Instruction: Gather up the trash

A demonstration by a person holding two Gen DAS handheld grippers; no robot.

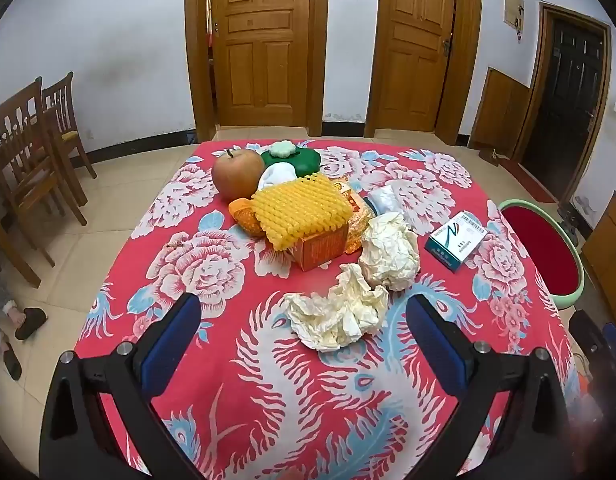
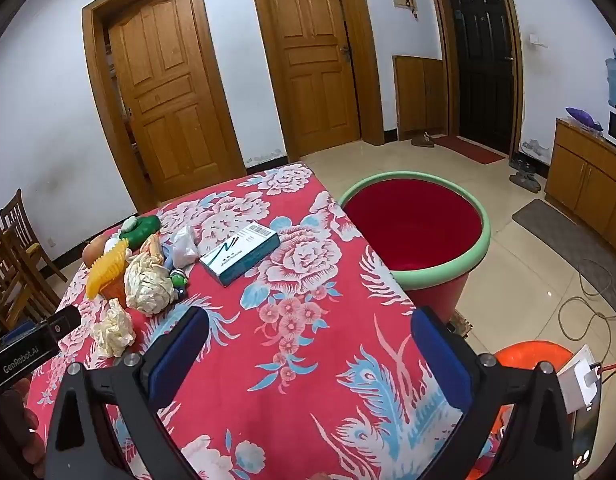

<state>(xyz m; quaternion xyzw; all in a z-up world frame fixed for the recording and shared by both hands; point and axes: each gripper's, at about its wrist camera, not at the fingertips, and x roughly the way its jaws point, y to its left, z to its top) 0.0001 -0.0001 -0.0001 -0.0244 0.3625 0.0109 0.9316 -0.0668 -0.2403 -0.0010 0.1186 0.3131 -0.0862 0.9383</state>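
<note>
Two crumpled cream paper wads lie on the red floral tablecloth (image 1: 228,380): a flat one (image 1: 339,316) near me and a rounder one (image 1: 389,250) behind it. My left gripper (image 1: 304,316) is open, its blue fingers either side of the flat wad, just short of it. A white-and-teal box (image 1: 455,240) lies to the right. In the right wrist view the wads (image 2: 112,328) (image 2: 148,284) are at the left and the box (image 2: 240,252) is ahead. My right gripper (image 2: 309,328) is open and empty over the cloth. A red bin with a green rim (image 2: 415,224) stands beside the table's right edge.
An apple (image 1: 238,174), a green lidded dish (image 1: 292,158), yellow foam netting (image 1: 300,208) on an orange box (image 1: 319,250), and a plastic bag (image 1: 383,198) sit mid-table. Wooden chairs (image 1: 24,148) stand left. An orange basin (image 2: 527,356) is on the floor at right.
</note>
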